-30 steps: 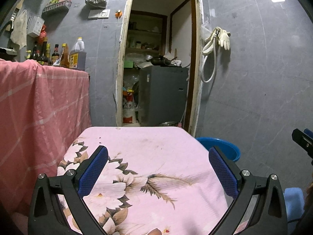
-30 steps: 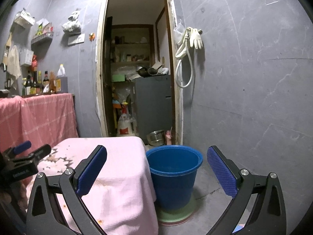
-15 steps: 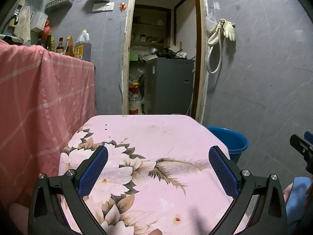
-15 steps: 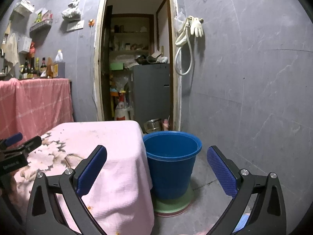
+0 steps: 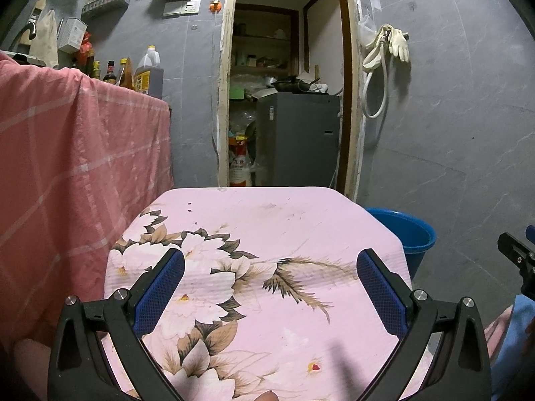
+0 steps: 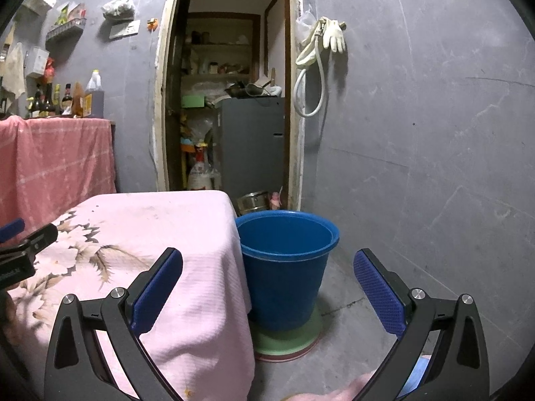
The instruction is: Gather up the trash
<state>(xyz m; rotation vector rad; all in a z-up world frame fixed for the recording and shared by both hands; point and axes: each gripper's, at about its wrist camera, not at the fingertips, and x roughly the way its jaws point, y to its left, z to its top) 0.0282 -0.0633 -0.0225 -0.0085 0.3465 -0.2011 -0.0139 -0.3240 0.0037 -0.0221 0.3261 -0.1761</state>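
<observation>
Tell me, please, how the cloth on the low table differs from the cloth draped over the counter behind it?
The floral tablecloth is pale pink with large printed flowers and leaves; the checked cloth is a deeper salmon pink with thin pale lines. The floral tablecloth lies flat on top and carries dark specks and smudges; the checked cloth hangs in vertical folds, with bottles above it. Both are pink and fully hide what they cover.

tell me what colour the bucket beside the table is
Blue bucket, clearest in the right wrist view.
</observation>
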